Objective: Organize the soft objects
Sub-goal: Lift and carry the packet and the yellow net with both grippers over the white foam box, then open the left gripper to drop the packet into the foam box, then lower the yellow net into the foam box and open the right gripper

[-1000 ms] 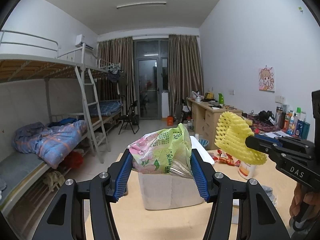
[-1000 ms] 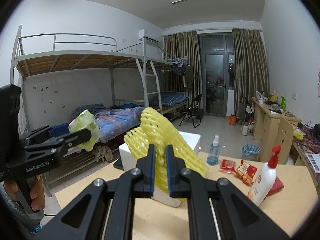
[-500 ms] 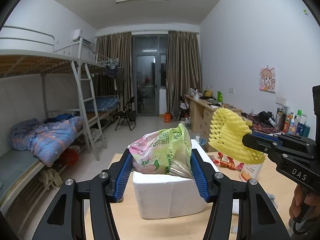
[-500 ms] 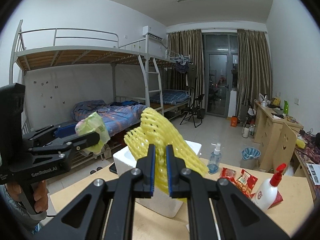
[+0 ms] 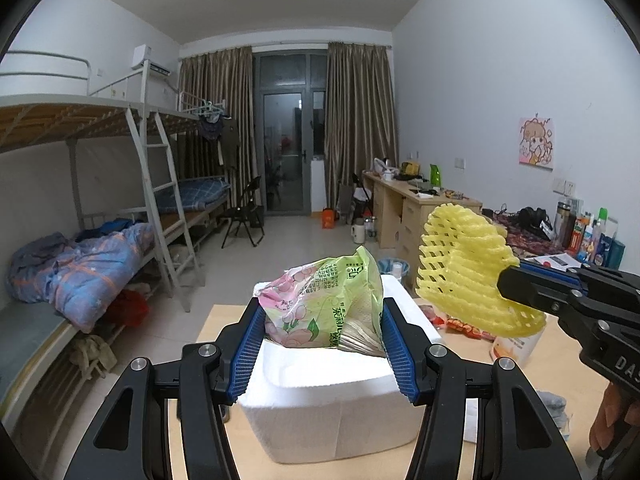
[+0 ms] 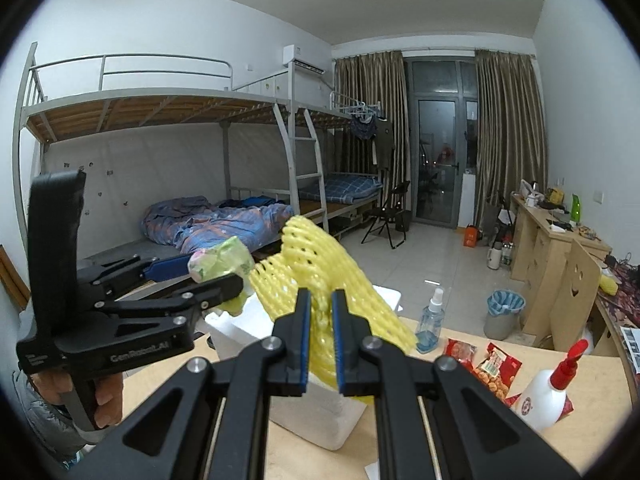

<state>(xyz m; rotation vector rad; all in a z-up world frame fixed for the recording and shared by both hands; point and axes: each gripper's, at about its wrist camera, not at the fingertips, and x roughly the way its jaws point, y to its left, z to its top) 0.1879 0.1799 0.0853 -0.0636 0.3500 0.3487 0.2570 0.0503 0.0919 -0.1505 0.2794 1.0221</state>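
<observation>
The left gripper [image 5: 322, 346] stands about half open, its ribbed blue pads [image 5: 245, 354] clamped on a crinkly plastic tissue pack [image 5: 328, 308], pink and green with a flower print. The pack hangs just above the open top of a white foam box [image 5: 332, 412], blocky and matte, on a pale wooden table [image 5: 568, 368]. To its right, the right gripper [image 6: 320, 342] is nearly closed, pinching a yellow foam fruit net [image 6: 320, 276], a soft lattice sleeve, above the box's right side. Red snack packets [image 6: 490, 364] and a white pump bottle [image 6: 546, 394] lie beyond.
</observation>
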